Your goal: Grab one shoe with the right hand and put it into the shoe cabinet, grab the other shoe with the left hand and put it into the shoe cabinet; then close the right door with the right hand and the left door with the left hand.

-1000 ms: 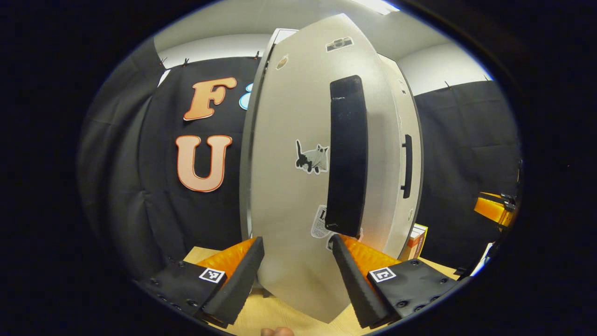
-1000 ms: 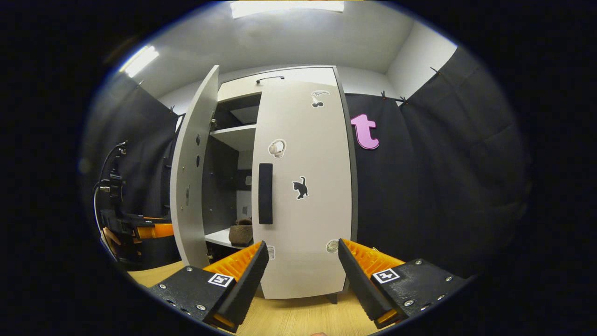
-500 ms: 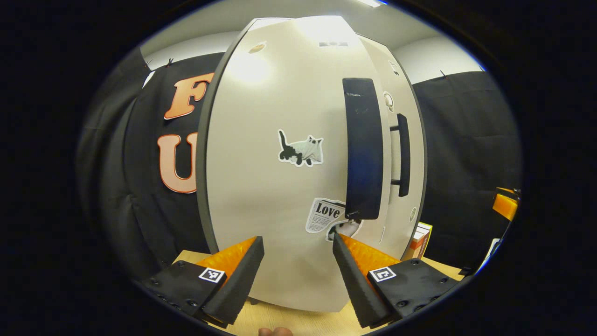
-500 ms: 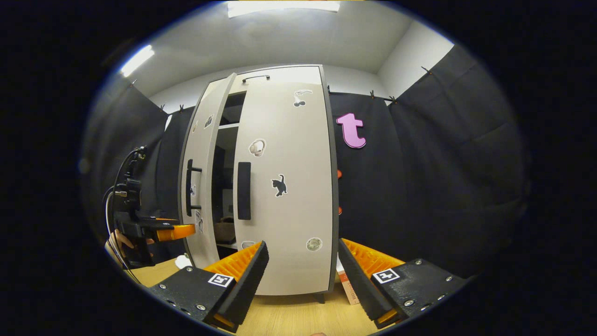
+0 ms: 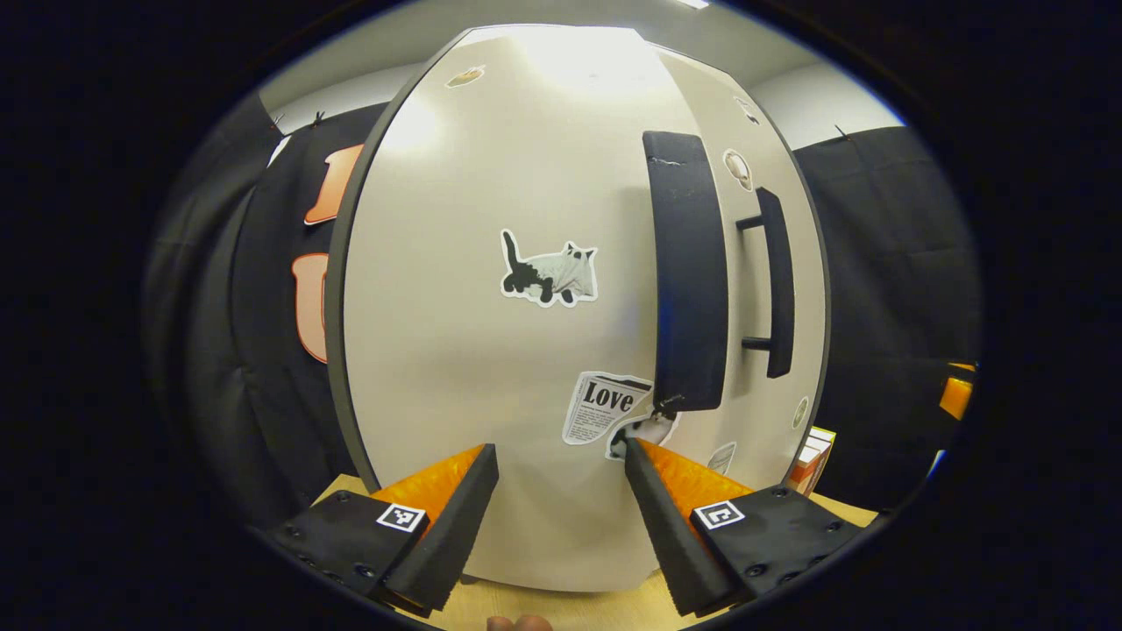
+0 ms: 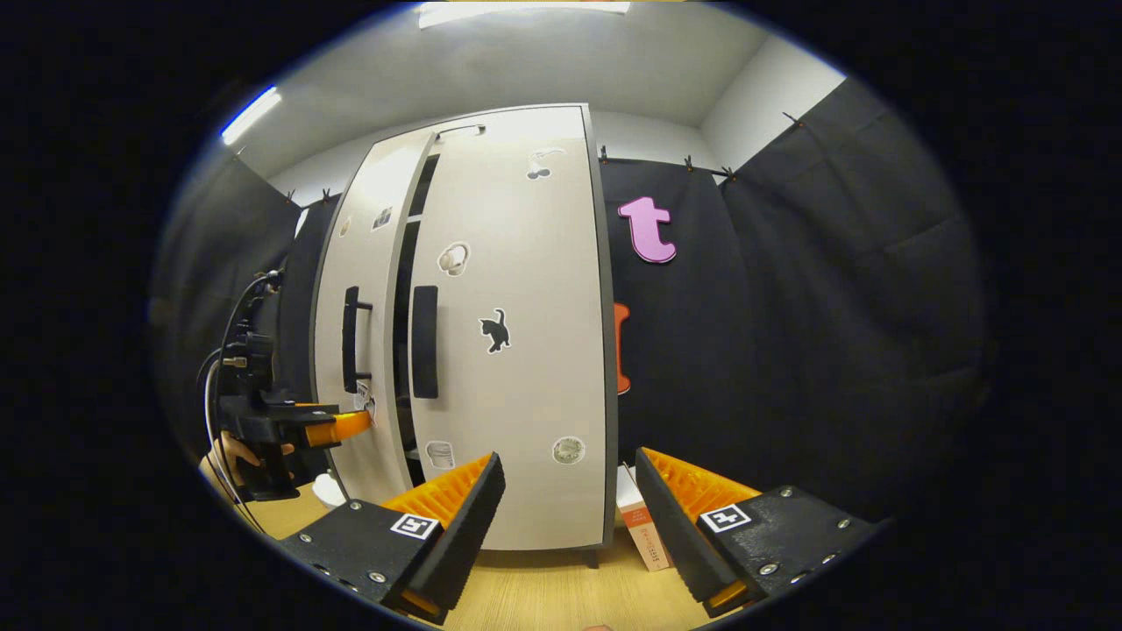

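— What's the room like around the shoe cabinet (image 6: 491, 350)?

— It stands on a light wood floor (image 6: 543, 587), black cloth behind it, and a small box (image 6: 638, 530) sits at its right foot.

— The doors?

— The right door (image 6: 517, 368) lies flat shut; the left door (image 5: 491, 333) is nearly closed, a dark gap beside it (shoes can't be seen through it).

— And the grippers?

— The left gripper (image 5: 561, 517) is spread wide, empty, close against the left door. The right gripper (image 6: 570, 526) is spread too, holding nothing, back from the cabinet.
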